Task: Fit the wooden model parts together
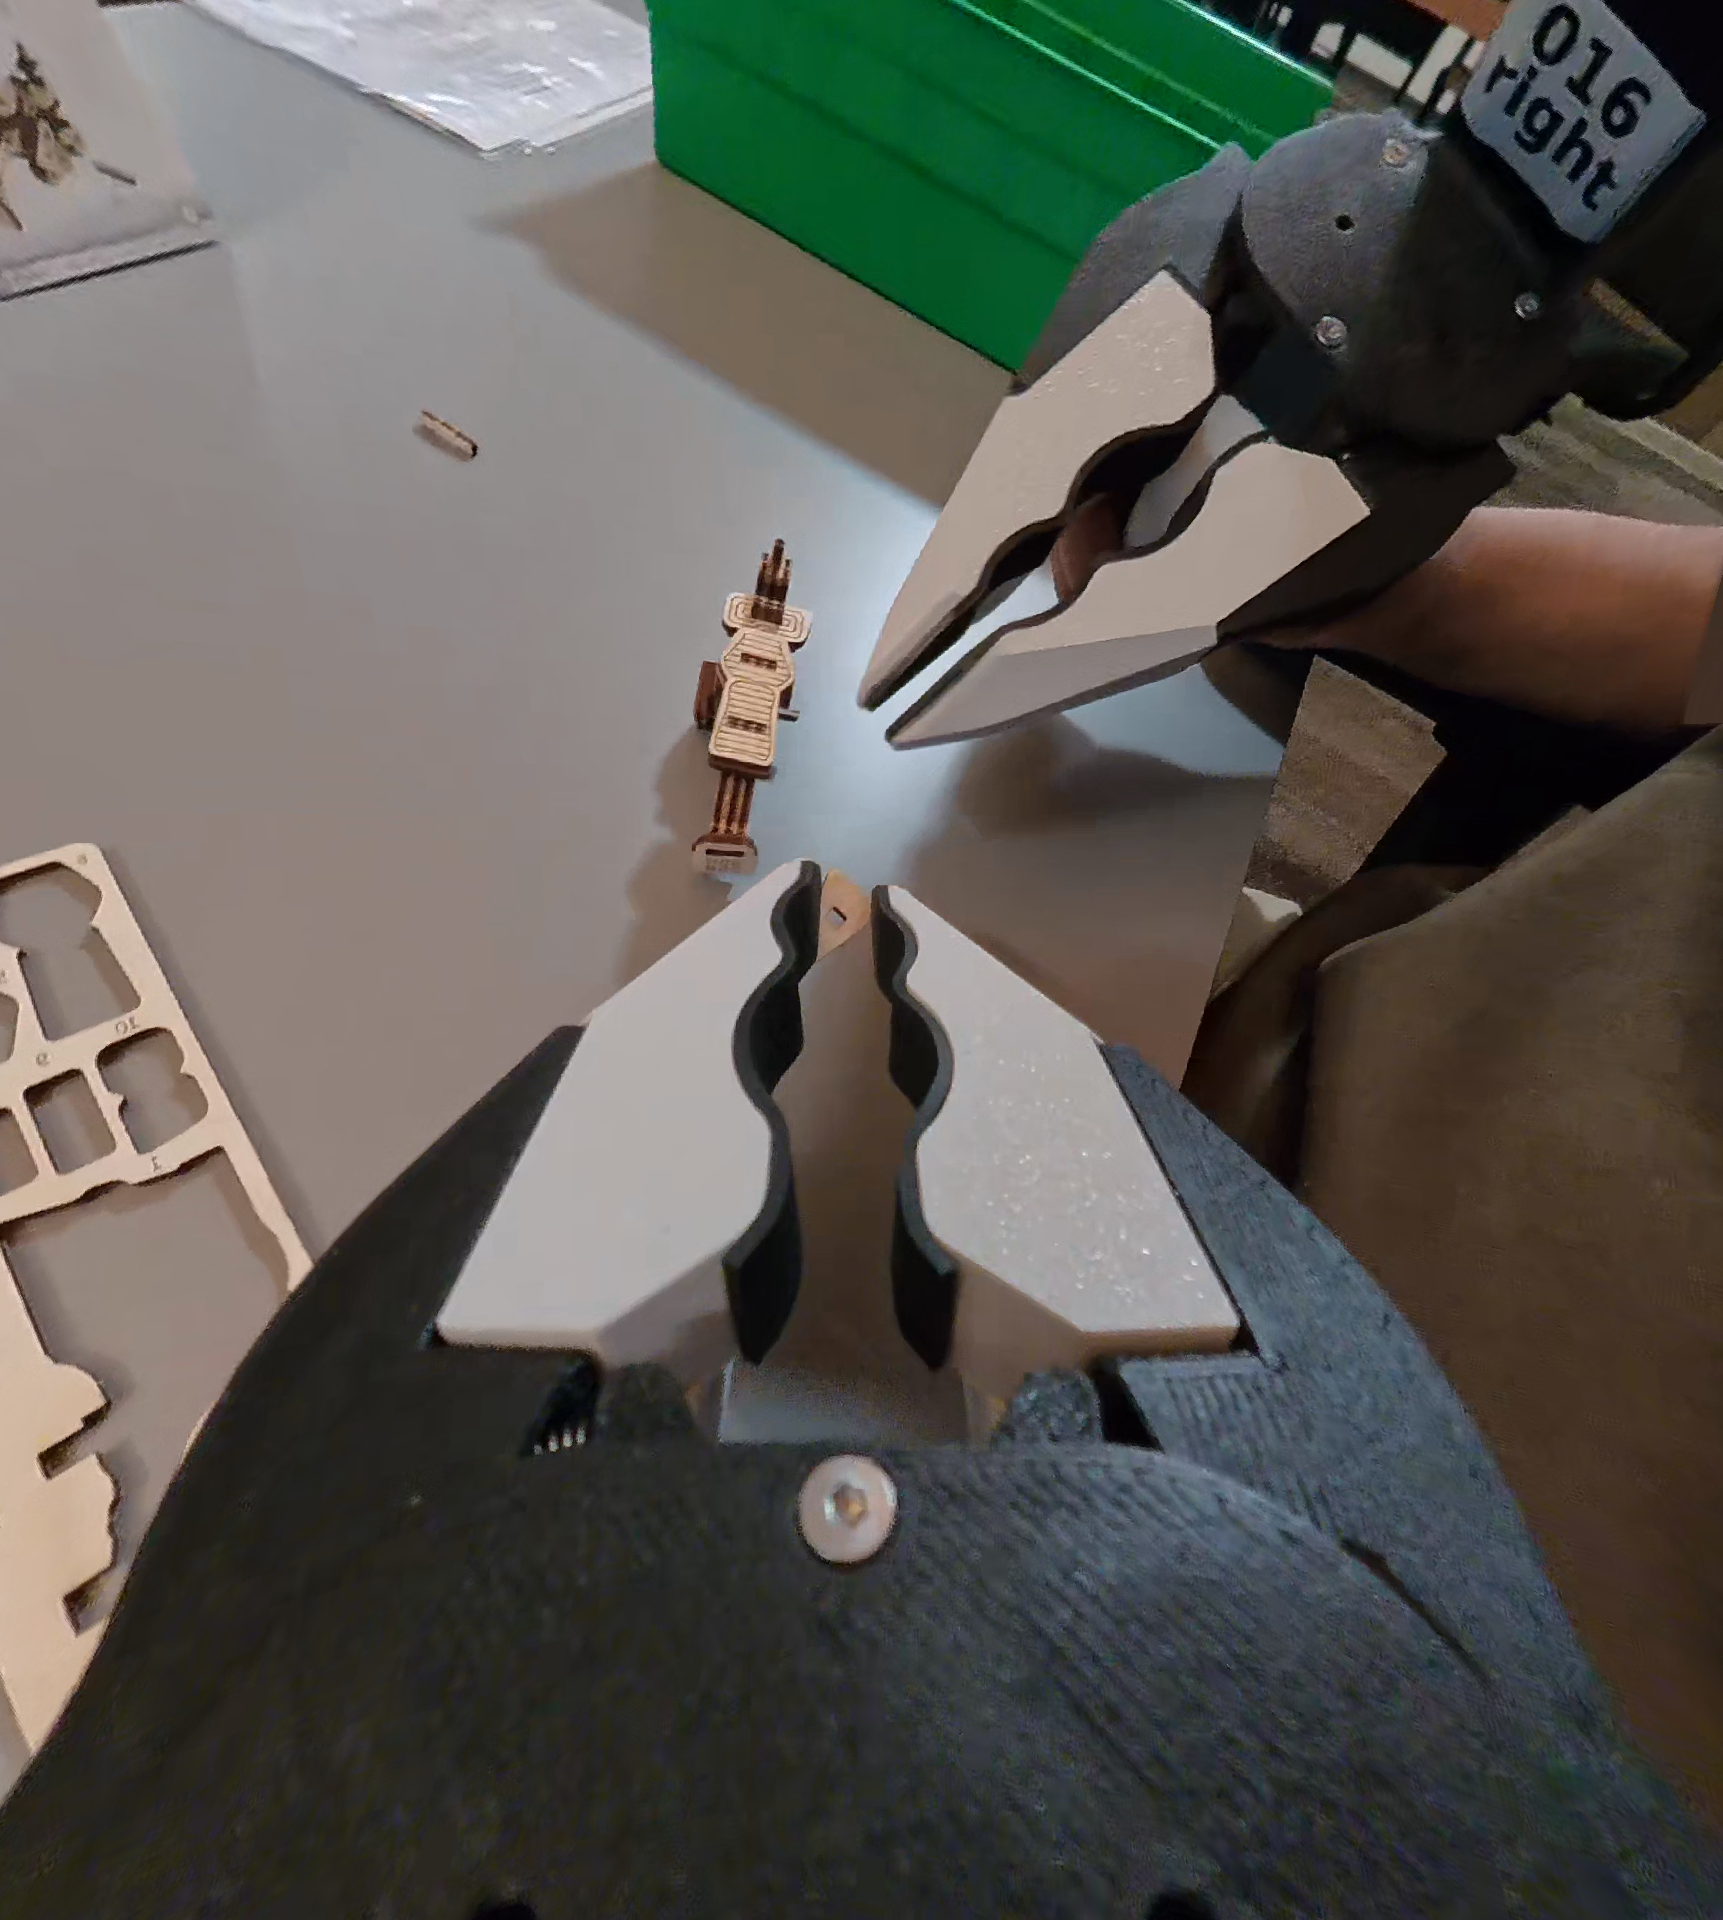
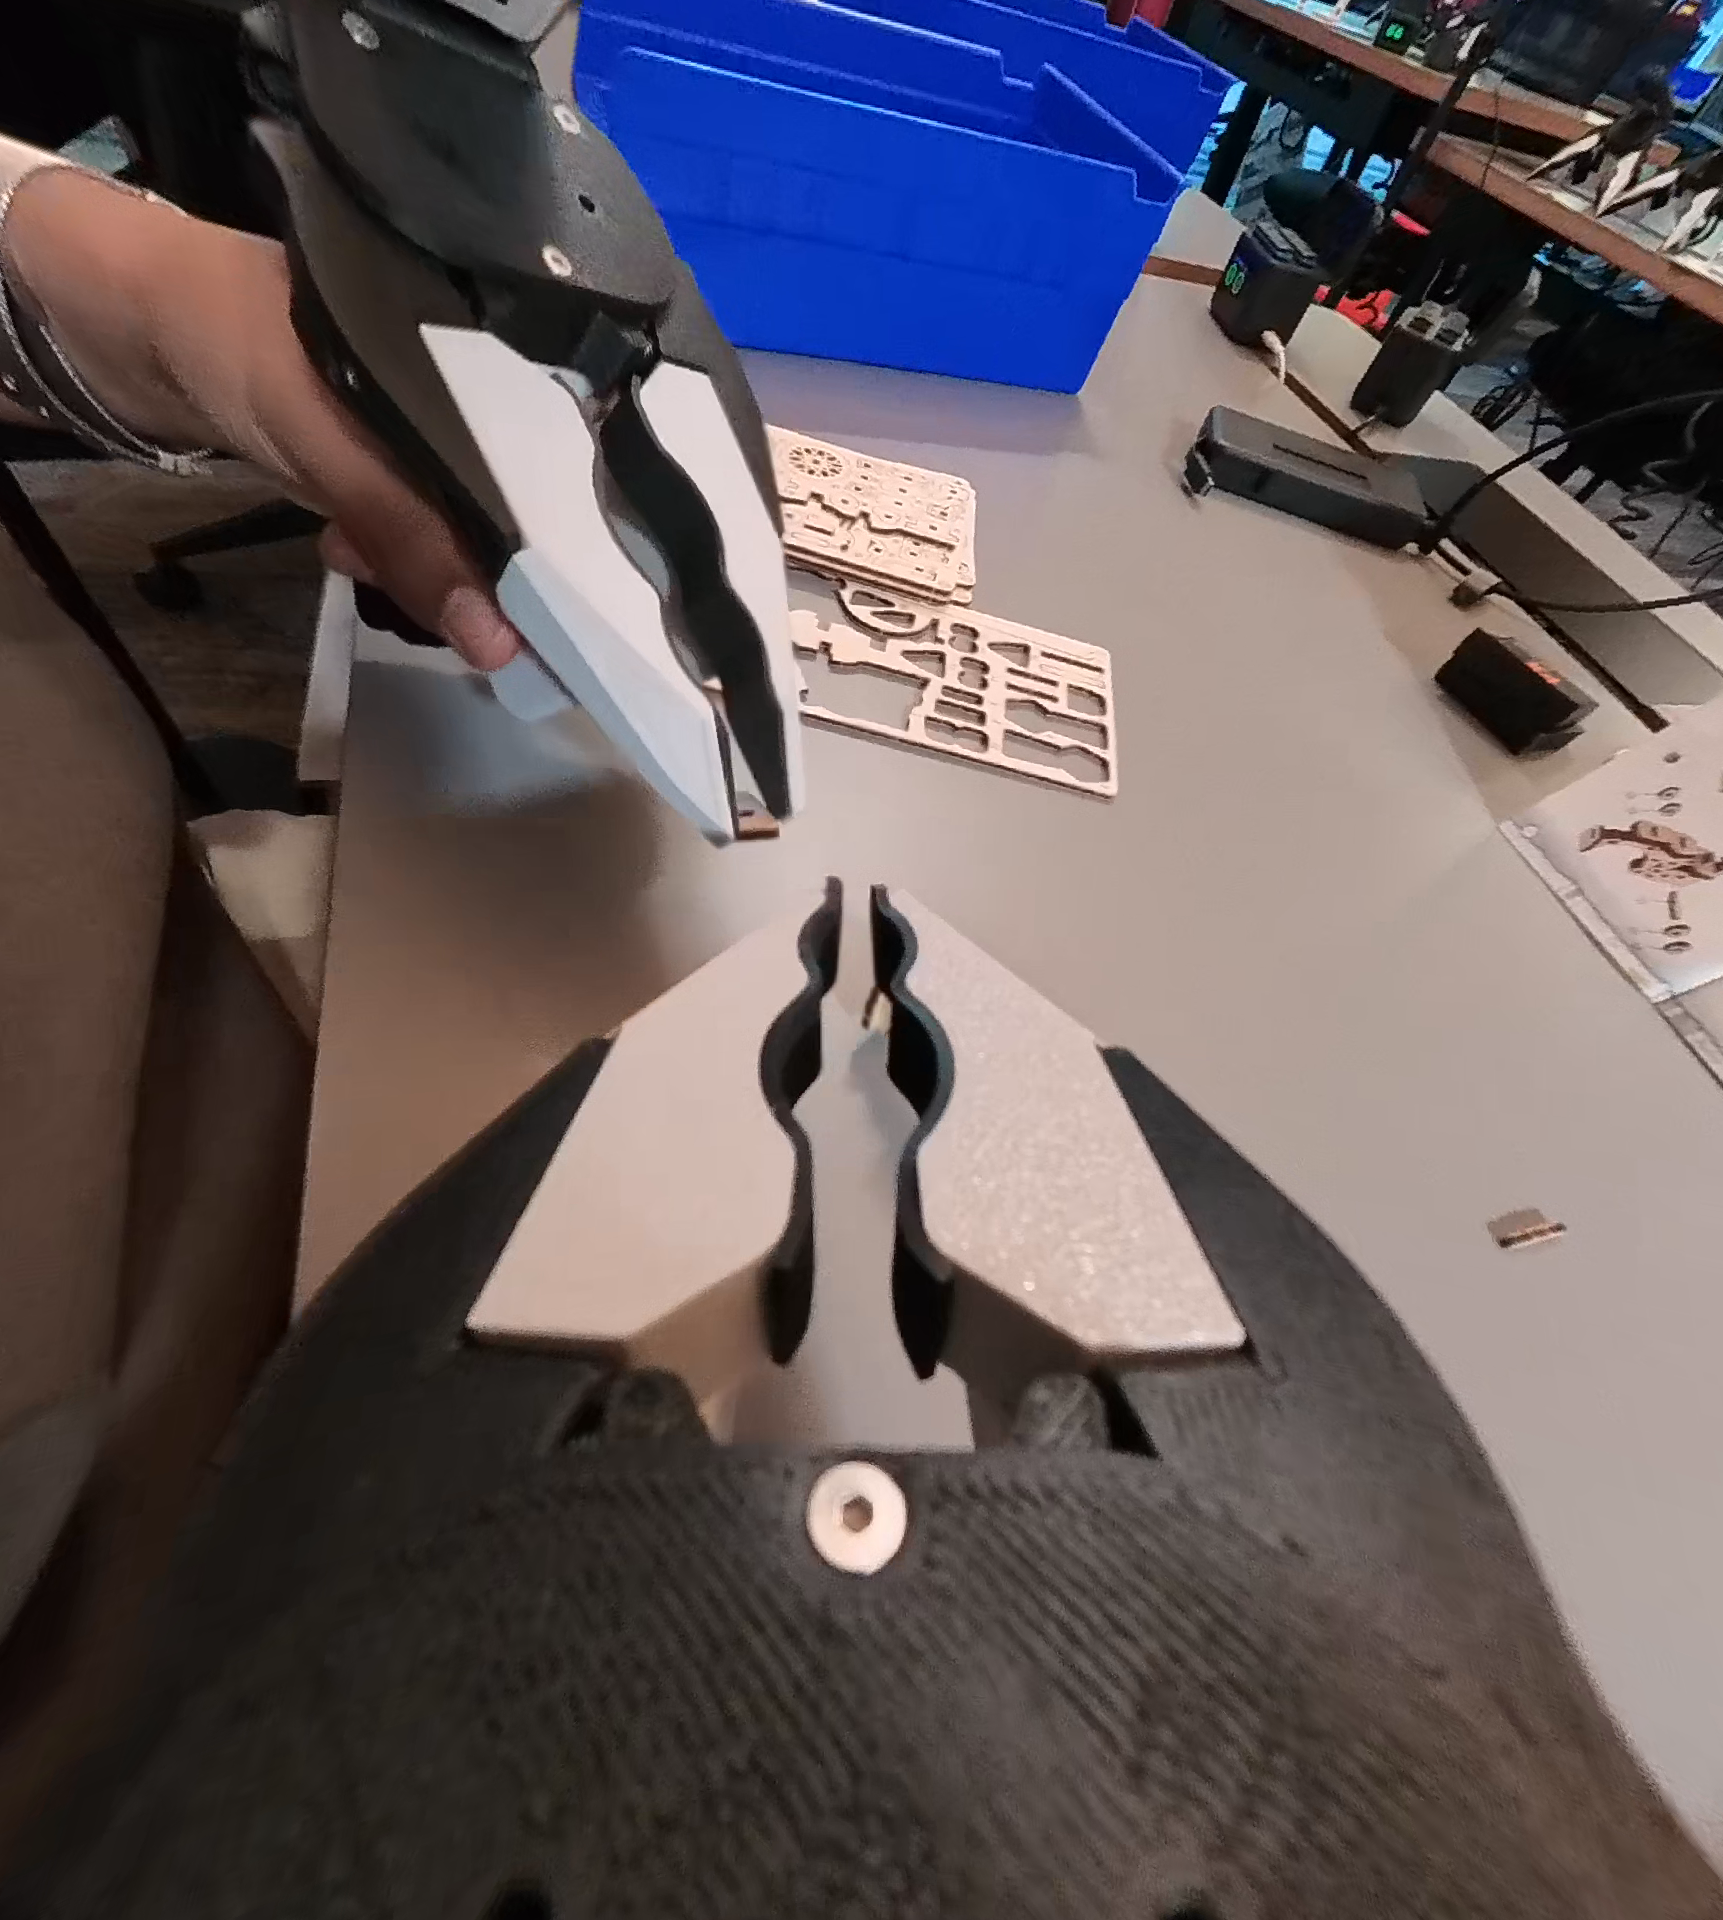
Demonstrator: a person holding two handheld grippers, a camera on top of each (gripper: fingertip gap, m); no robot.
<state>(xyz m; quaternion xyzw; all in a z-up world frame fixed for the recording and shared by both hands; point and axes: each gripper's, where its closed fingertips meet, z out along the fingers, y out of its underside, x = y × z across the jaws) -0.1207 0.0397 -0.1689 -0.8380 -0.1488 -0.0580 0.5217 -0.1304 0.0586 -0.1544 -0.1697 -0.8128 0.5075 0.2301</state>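
Observation:
A part-built wooden model (image 1: 753, 707) lies on the grey table (image 1: 369, 623). My left gripper (image 1: 846, 896) is shut on a thin flat wooden part (image 1: 839, 920) that sticks out at its tips, just short of the model's near end. In the right wrist view the left gripper (image 2: 758, 826) hangs tip-down with that part's edge (image 2: 755, 828) showing. My right gripper (image 2: 852, 894) is nearly closed on a small wooden part (image 2: 875, 1013) held back in its jaws. In the left wrist view the right gripper (image 1: 883, 717) points at the model from the right, holding the brown part (image 1: 1080, 556).
A punched-out wooden sheet (image 1: 36, 1091) lies at left; it also shows in the right wrist view (image 2: 961, 696) by a stack of sheets (image 2: 878, 509). A small loose part (image 1: 449, 434) lies farther out. A green bin (image 1: 940, 135), a blue bin (image 2: 867, 187) and instruction pages (image 2: 1688, 862) border the area. Both grippers' tips are close together, under 4 cm apart.

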